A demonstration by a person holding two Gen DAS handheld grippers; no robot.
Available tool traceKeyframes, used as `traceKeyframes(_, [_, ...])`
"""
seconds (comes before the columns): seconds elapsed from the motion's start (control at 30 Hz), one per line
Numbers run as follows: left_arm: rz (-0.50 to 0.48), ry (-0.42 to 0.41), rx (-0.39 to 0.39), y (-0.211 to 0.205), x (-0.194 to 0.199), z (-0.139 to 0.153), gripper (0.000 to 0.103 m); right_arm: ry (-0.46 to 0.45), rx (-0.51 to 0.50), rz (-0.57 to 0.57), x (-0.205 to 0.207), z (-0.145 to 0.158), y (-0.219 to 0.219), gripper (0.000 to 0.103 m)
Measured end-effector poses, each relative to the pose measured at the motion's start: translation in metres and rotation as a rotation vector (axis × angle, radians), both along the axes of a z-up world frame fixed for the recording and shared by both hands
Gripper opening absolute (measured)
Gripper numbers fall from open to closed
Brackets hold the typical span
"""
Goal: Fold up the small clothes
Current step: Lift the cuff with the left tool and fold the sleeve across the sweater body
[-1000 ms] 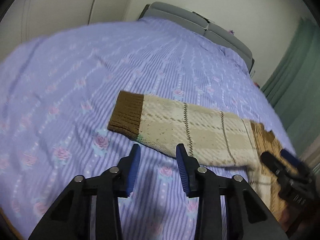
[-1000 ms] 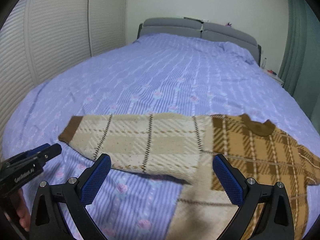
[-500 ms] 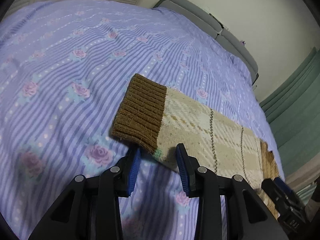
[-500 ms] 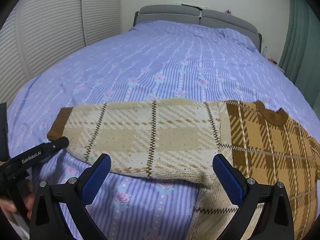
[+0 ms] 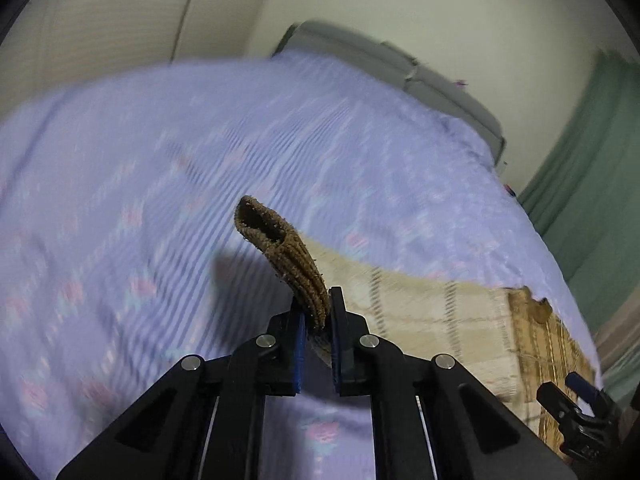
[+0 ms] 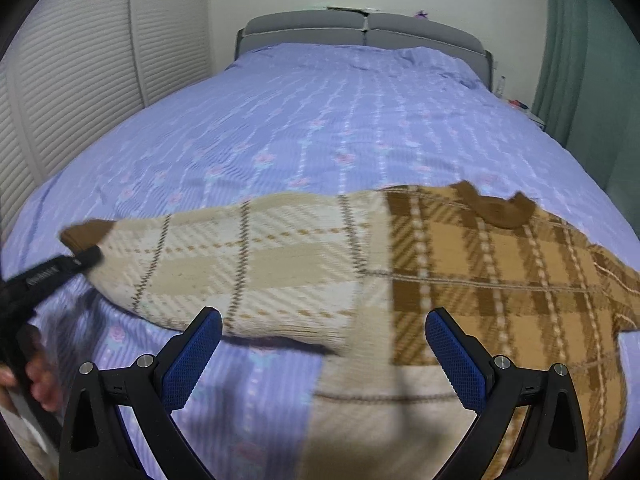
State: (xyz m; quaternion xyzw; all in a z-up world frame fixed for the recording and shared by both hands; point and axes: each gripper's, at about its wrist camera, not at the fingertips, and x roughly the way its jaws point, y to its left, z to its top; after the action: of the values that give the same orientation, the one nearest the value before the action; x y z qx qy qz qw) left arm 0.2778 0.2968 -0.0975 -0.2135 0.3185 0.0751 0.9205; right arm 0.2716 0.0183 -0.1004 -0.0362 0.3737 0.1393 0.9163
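Fingers [image 5: 335, 308] of the left gripper [image 5: 316, 320] pinched narrow on the brown ribbed cuff [image 5: 288, 256] of the sweater's sleeve, cuff lifted off the bedspread [image 5: 160, 184] and curling up and forward between the blue pads, its open mouth facing the camera. Sleeve [image 6: 248, 256] cream plaid with thin brown lines, running from the clamped cuff across to the sweater [image 6: 500, 280] body, itself tan-and-brown plaid with a dark brown collar [image 6: 500, 210]. Sweater lying flat on the lilac striped bedspread with pink roses, near the foot end of the bed, well apart from the grey headboard [image 6: 360, 30]. Seen from the right wrist: left gripper's black tip [image 6: 86, 258] on the brown cuff at the far left, a hand [image 6: 40, 376] on its handle low at the edge. Right gripper [image 6: 322, 356] spread wide, holding nothing, hovering above the join of sleeve and body, blue pads [image 6: 192, 356] either side of the cream fabric beneath. Seen from the left wrist: right gripper's black tip [image 5: 576, 416] at the lower right over the tan plaid. White slatted doors [image 6: 68, 80] to the left of the bed, green curtain [image 6: 568, 52] to the right. Left wrist view blurred across the bedspread.
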Motion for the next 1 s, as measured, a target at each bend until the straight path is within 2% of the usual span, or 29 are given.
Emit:
traceKeyframes(0.1, [-0.075,-0.086,0.093,-0.032,0.001,0.047,0.011,-0.024,0.006,-0.028,-0.004,0.011,-0.024,0.103])
traceKeyframes(0.2, [-0.152,-0.134,0.139,-0.065,0.009,0.079,0.011,-0.056,0.011,-0.052,-0.008,0.024,-0.052,0.103])
traceKeyframes(0.3, [-0.258,-0.180,0.182,-0.116,0.022,0.109,0.011,-0.085,0.023,-0.085,-0.010,0.037,-0.081,0.103])
traceKeyframes(0.43, [-0.374,-0.207,0.244,-0.178,0.041,0.132,0.011,-0.112,0.039,-0.138,-0.008,0.052,-0.123,0.103])
traceKeyframes(0.53, [-0.452,-0.212,0.261,-0.228,0.056,0.142,0.011,-0.135,0.043,-0.188,-0.009,0.059,-0.159,0.103])
traceKeyframes(0.63, [-0.506,-0.193,0.256,-0.274,0.075,0.139,0.011,-0.145,0.056,-0.245,-0.011,0.060,-0.199,0.103])
traceKeyframes(0.77, [-0.547,-0.143,0.273,-0.334,0.092,0.121,0.011,-0.137,0.070,-0.309,-0.014,0.051,-0.245,0.103])
traceKeyframes(1.0, [-0.596,0.013,0.280,-0.410,0.111,0.055,0.010,-0.101,0.070,-0.403,-0.018,0.024,-0.307,0.103])
